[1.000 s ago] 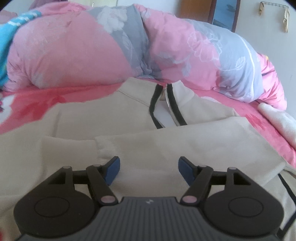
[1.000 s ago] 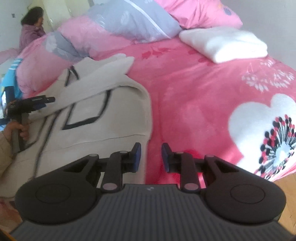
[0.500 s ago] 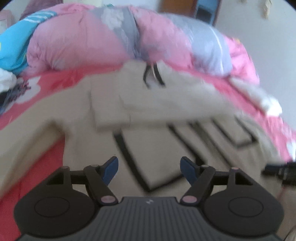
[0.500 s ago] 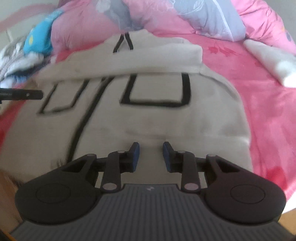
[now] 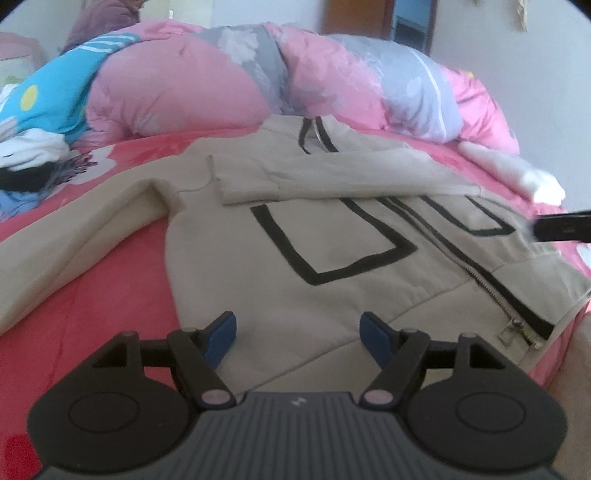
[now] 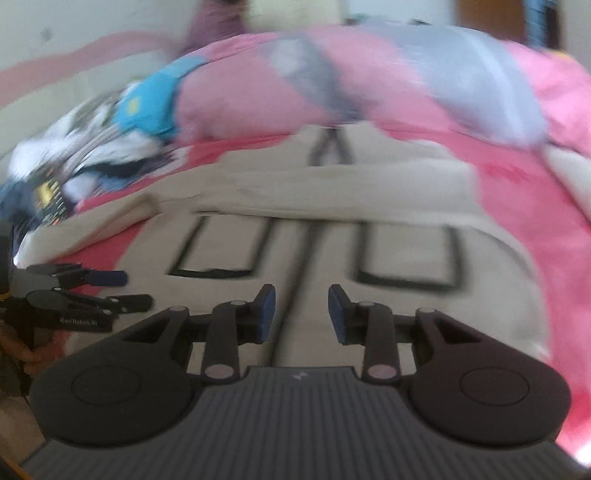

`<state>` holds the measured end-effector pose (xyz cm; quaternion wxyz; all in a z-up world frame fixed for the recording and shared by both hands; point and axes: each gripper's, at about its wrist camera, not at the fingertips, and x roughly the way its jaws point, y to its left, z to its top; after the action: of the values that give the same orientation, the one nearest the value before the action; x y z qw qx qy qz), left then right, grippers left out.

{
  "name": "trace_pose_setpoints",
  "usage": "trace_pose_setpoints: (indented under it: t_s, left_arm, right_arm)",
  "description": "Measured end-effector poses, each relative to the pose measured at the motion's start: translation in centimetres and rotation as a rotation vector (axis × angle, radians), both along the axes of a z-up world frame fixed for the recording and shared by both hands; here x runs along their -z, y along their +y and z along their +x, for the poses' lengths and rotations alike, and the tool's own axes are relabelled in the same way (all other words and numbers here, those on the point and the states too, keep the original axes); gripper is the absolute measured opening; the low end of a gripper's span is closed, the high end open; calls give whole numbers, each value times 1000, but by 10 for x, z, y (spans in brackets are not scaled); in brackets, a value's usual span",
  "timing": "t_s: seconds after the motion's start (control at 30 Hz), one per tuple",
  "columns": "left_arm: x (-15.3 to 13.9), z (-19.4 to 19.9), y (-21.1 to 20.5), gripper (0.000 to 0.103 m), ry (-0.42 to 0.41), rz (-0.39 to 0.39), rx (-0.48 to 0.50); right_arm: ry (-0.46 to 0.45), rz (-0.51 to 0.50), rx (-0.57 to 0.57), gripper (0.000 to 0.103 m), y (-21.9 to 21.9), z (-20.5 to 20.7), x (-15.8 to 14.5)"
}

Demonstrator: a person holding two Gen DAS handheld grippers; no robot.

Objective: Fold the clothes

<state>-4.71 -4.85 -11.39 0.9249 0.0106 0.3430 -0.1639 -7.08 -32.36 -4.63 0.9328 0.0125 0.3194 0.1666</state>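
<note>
The soft, floppy jacket point(image 5: 369, 236) is lying on the bed point(image 5: 122, 295), best pinched at its hem, left gripper point(image 5: 297, 330) spread empty, right gripper point(image 6: 302, 312) opening empty.

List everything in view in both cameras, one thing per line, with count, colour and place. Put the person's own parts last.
jacket: one, beige with black outlines and a front zip, spread flat on the bed, one sleeve folded across the chest.
bedsheet: one, pink-red with a flower print, under the jacket.
quilt: one, pink and grey, bunched along the far side of the bed.
towel: one, white, on the bed to the right of the jacket.
clothes pile: blue, white and dark pieces, number unclear, far left of the bed.
door: one, brown, in the far wall.
left hand-held gripper: one, black with blue pads, open over the jacket's hem.
right hand-held gripper: one, black with blue pads, jaws opening, nothing between them, above the zip.
</note>
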Motion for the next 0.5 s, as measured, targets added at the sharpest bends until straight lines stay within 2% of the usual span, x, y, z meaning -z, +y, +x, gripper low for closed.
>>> trace_pose_setpoints:
  t_s: [0.13, 0.17, 0.23, 0.3, 0.4, 0.5]
  left_arm:
    - [-10, -9, 20, 75, -38, -41, -90]
    - [-12, -10, 28, 75, -48, -58, -123]
    - [-14, -11, 44, 75, -63, -95, -194]
    - [-16, -12, 62, 75, -74, -125, -270]
    - [-18, -13, 92, 75, -86, -153, -396]
    - [-18, -16, 132, 75, -86, -220, -549]
  right_arm:
    - [-4, 14, -120, 32, 50, 34, 9]
    - [-9, 22, -125, 34, 60, 42, 13]
    - [-21, 24, -111, 48, 79, 54, 21]
    - [-35, 14, -75, 50, 98, 63, 29]
    - [12, 60, -71, 50, 116, 78, 39]
    - [16, 73, -122, 63, 135, 83, 38]
